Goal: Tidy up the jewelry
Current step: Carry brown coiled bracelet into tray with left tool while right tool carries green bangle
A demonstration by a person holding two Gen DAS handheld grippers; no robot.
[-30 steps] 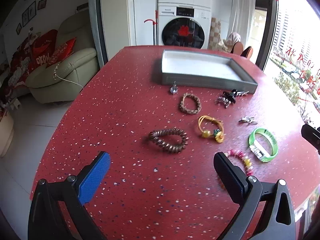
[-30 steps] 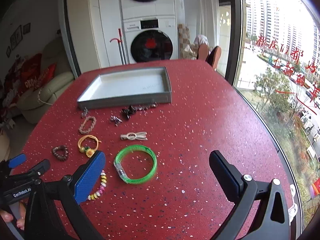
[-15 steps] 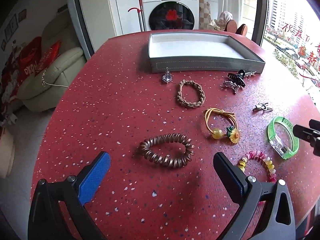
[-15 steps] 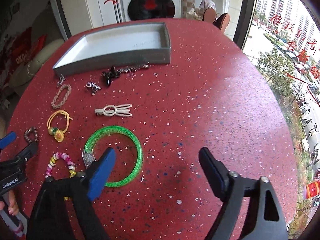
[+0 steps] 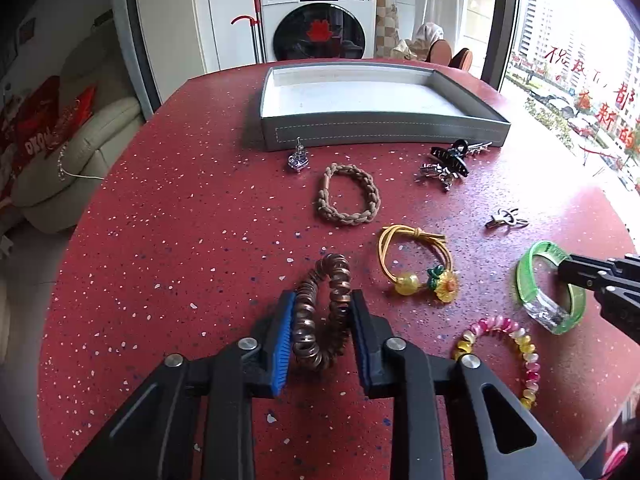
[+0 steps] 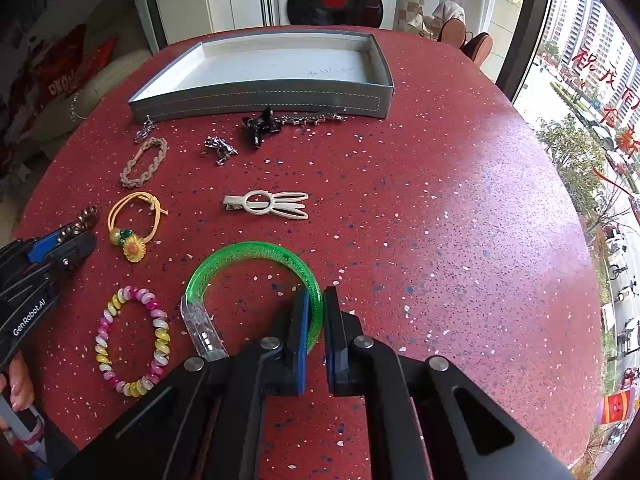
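Observation:
My left gripper (image 5: 322,300) is shut on the brown coiled bracelet (image 5: 320,312), squeezed into a tall loop on the red table. My right gripper (image 6: 315,300) is shut on the rim of the green bangle (image 6: 248,250), which lies on the table; it also shows in the left wrist view (image 5: 532,276). An empty grey tray (image 6: 260,98) stands at the far side. The right gripper shows at the right edge of the left wrist view (image 5: 592,274). The left gripper shows at the left edge of the right wrist view (image 6: 76,236).
Loose on the table: a pink-yellow bead bracelet (image 6: 132,340), a yellow hair tie with a sunflower (image 6: 134,220), a tan braided bracelet (image 6: 144,162), a white hair clip (image 6: 266,204), a black claw clip (image 6: 260,124), silver pieces (image 6: 220,148), and a pendant (image 5: 298,158).
Both grippers have moved forward and down and closed. The left one has taken hold of the brown bracelet, the right one of the green bangle.

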